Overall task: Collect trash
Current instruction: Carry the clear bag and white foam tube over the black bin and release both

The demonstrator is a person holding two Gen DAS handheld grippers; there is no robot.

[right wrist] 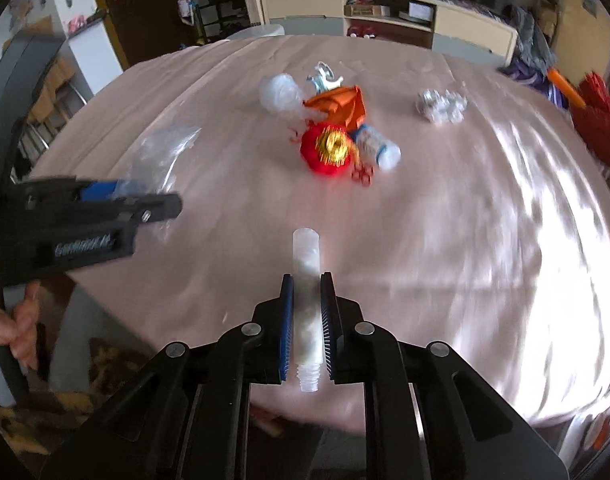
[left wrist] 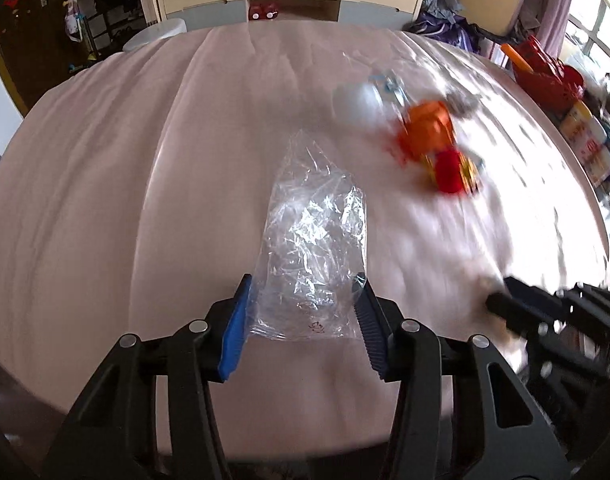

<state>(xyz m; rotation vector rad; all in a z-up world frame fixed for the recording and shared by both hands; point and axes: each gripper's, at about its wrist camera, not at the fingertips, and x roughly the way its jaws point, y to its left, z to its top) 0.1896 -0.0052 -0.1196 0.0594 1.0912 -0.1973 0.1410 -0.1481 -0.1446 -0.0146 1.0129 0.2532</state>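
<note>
Left gripper [left wrist: 303,300] held a clear plastic bag [left wrist: 311,240] between its pads above the pink tablecloth [left wrist: 105,160]; right gripper [right wrist: 307,308] was clamped on a clear tube [right wrist: 306,276]. Beyond, an orange and red trash pile [right wrist: 337,132] was blurred, contents indistinct.

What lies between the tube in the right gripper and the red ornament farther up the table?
Only bare pink tablecloth separates the tube from the red ornament, as the right wrist view shows.

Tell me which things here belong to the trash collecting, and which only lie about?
Job: clear plastic bag in left gripper; plastic tube in right gripper; crumpled foil.
Lying about: red basket; shelf unit.
</note>
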